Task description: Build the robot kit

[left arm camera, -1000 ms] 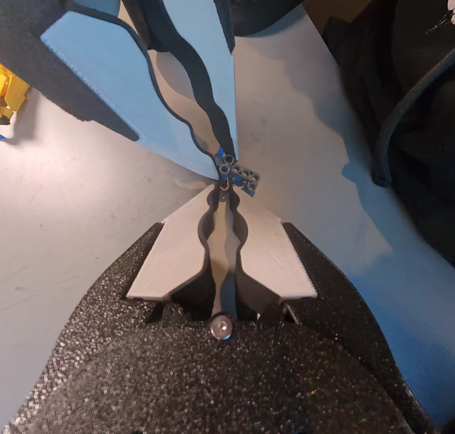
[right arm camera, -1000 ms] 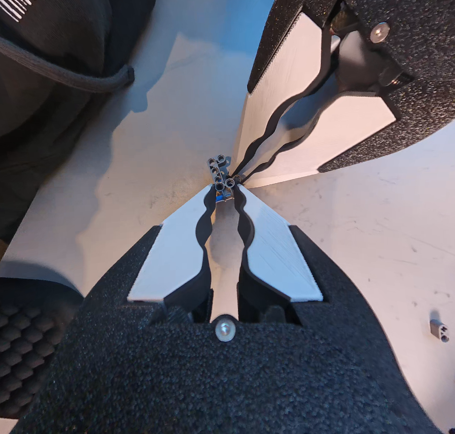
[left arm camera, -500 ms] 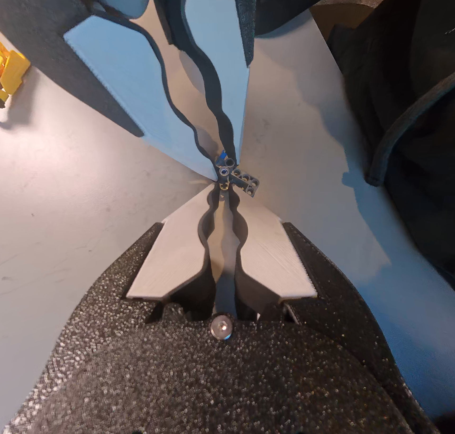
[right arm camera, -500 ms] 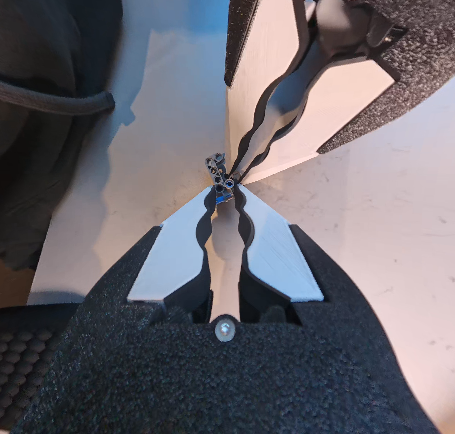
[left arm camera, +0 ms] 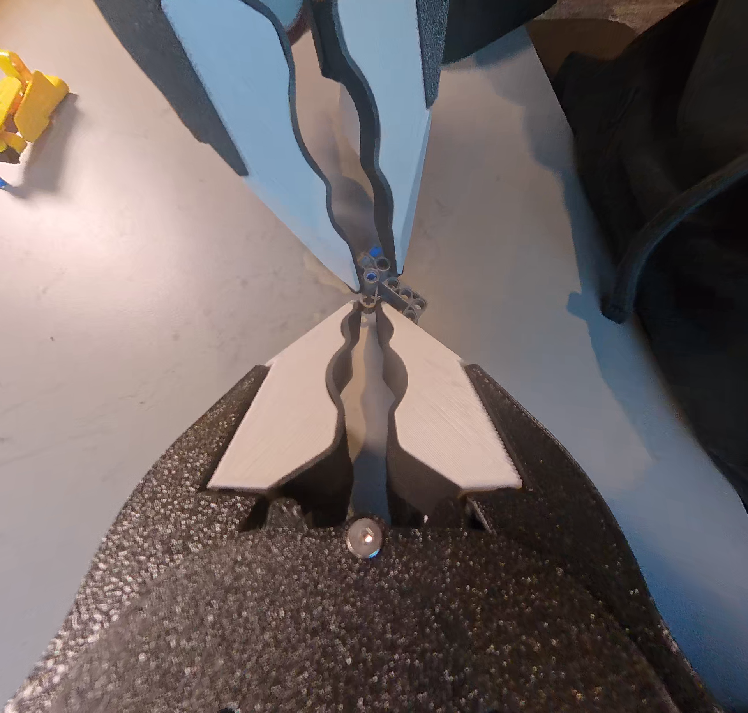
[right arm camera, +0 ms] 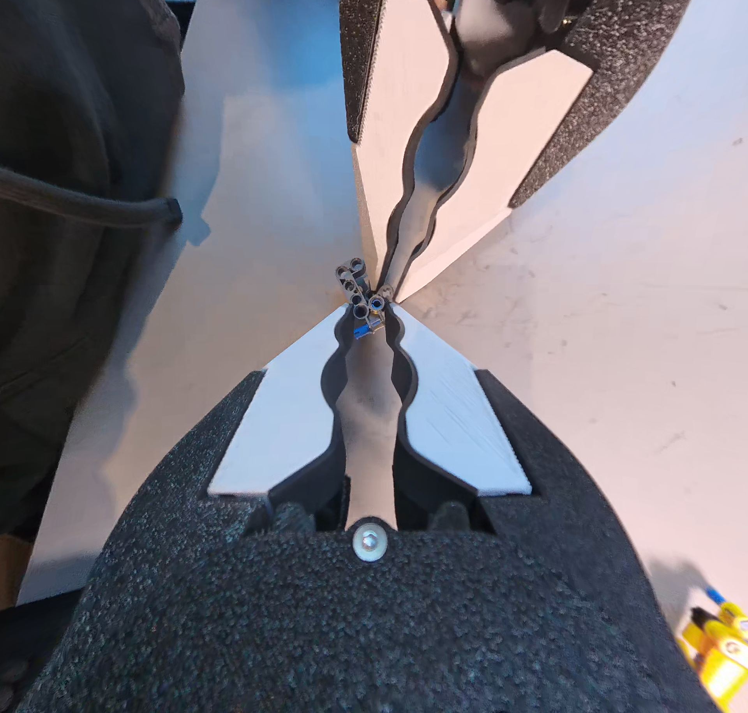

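Our left claw [left arm camera: 369, 305] is pinched on the tan end of a small grey plastic building-toy assembly of holed beams with blue pins [left arm camera: 378, 278], and our right claw [right arm camera: 369, 312] nips the same piece from the opposite side, tip to tip, above the pale grey table [left arm camera: 121, 329]. How the tiny beams join is hard to make out. Yellow toy parts [left arm camera: 24, 106] lie cut off at the frame edge. Dark fabric with a cord [right arm camera: 81, 208] fills one side.
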A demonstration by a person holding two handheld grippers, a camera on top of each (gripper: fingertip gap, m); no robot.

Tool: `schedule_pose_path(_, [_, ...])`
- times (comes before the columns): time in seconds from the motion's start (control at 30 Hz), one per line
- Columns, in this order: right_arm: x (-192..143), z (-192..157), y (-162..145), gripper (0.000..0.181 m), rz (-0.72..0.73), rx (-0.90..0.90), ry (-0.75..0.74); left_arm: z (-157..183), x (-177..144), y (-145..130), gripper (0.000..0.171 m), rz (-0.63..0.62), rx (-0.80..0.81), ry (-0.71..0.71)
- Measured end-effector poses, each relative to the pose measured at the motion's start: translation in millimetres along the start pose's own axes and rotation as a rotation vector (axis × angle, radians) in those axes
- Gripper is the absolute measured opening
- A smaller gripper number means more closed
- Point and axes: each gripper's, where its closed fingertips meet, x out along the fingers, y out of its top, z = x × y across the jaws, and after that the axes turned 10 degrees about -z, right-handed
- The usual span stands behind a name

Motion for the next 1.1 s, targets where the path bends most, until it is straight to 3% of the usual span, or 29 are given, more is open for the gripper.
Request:
schedule_pose_path(0.17, [-16.0, -8.2, 11.9, 0.015, 0.218, 0.102, 0.147, 8.3, -14.5, 11.3, 0.006, 0.105, -0.005, -0.051])
schedule_pose_path(0.23, [-35.8, -9.2, 23.5, 0.015, 0.377, 0.188, 0.246, 11.7, -31.4, 19.7, 0.003, 0.208, -0.042, -0.112])
schedule_pose_path(0.33, [-72.0, -0.4, 39.1, 0.015, 0.642, 0.315, 0.349, 6.7, -54.8, 25.8, 0.014, 0.337, -0.114, -0.163])
schedule_pose_path(0.43, [-99.6, 10.7, 52.2, 0.015, 0.874, 0.412, 0.399, 8.3, -71.8, 42.7, 0.024, 0.469, -0.165, -0.225])
schedule_pose_path(0.57, [-113.7, 26.0, 60.3, 0.015, 1.056, 0.528, 0.421, -2.5, -85.9, 62.8, 0.022, 0.621, -0.273, -0.219])
schedule_pose_path(0.77, [-110.0, 36.1, 60.6, 0.015, 1.125, 0.582, 0.361, -18.0, -106.0, 69.2, 0.020, 0.704, -0.332, -0.113])
schedule_pose_path(1.0, [-99.1, 42.5, 54.0, 0.015, 1.063, 0.576, 0.257, -26.8, -96.7, 59.9, 0.014, 0.656, -0.349, -0.061])
schedule_pose_path(1.1, [-96.2, 42.0, 52.0, 0.015, 1.042, 0.609, 0.280, -26.9, -92.5, 57.1, 0.014, 0.620, -0.288, -0.009])
